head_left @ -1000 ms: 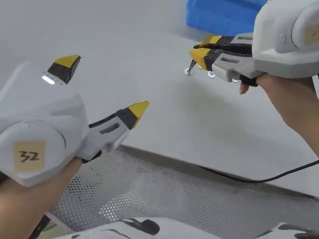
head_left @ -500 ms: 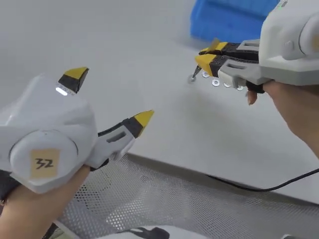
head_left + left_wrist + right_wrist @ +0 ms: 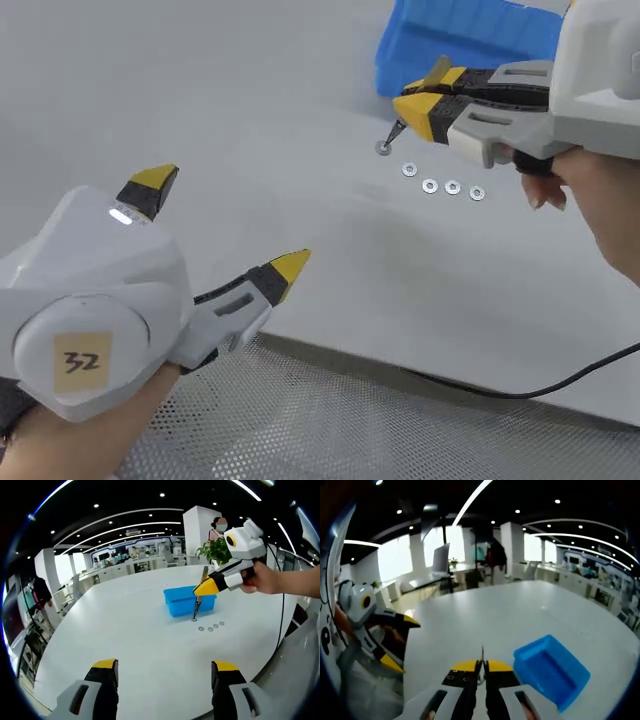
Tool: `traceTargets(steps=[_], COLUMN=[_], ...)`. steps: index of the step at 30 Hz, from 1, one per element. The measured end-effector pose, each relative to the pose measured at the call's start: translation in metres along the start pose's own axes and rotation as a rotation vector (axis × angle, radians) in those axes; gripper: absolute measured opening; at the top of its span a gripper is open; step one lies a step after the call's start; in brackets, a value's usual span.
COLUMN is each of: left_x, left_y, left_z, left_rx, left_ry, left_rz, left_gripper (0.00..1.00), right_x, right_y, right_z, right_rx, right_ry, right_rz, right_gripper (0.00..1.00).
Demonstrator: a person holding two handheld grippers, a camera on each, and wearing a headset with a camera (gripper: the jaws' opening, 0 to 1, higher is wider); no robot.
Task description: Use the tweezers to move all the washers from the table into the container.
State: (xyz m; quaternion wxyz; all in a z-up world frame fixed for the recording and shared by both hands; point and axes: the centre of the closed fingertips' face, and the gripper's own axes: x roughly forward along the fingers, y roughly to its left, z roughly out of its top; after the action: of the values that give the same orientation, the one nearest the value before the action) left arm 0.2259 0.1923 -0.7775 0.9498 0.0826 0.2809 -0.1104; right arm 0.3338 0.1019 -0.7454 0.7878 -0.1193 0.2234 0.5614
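Observation:
My right gripper [image 3: 418, 100] is shut on metal tweezers [image 3: 392, 135], whose tips point down at the leftmost washer [image 3: 382, 149] on the white table [image 3: 250, 110]. I cannot tell if the tips pinch it. Several more washers [image 3: 441, 186] lie in a row just to the right. The blue container [image 3: 470, 40] stands right behind them. My left gripper [image 3: 222, 225] hovers open near the table's front edge, nothing between its jaws. The left gripper view shows its jaws apart [image 3: 165, 667], the right gripper [image 3: 220, 582], tweezers [image 3: 198, 600], washers [image 3: 211, 627] and container [image 3: 180, 605]. The right gripper view shows the shut jaws [image 3: 482, 667], tweezers [image 3: 482, 655] and container [image 3: 550, 675].
A perforated metal shelf [image 3: 350, 430] runs below the table's front edge. A black cable [image 3: 520, 385] trails over that edge from the right hand. The left gripper [image 3: 380, 630] appears at the left of the right gripper view. A person [image 3: 220, 525] stands far behind the table.
The head camera has shifted. My right gripper has lifted a little, uncovering the row of washers beneath it; the tweezers' tip stays at the leftmost washer. The left gripper stays open.

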Motion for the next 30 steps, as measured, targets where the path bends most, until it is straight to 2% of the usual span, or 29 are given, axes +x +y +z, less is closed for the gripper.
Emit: traceTargets(steps=[9,20,26,30], left_x=[0.0,0.001,0.001,0.001], left_y=[0.0,0.0,0.002,0.002], left_z=[0.001,0.001,0.007,0.01], left_rx=[0.0,-0.001,-0.01,-0.029], left_ry=[-0.003,-0.008,-0.042,-0.063], left_rz=[0.002,0.004,0.009,0.01], left_gripper=[0.79,0.86,0.9,0.94], right_x=[-0.006,-0.006,-0.002,0.004], right_y=[-0.012,-0.039,-0.055,-0.07], right_z=[0.015,0.038,0.042,0.04], right_rx=[-0.016,-0.02,0.001,-0.001], right_ry=[-0.033,-0.091,-0.11,-0.104], right_rz=[-0.034,-0.104,-0.151,-0.207], right_gripper=[0.01,0.01,0.01,0.01])
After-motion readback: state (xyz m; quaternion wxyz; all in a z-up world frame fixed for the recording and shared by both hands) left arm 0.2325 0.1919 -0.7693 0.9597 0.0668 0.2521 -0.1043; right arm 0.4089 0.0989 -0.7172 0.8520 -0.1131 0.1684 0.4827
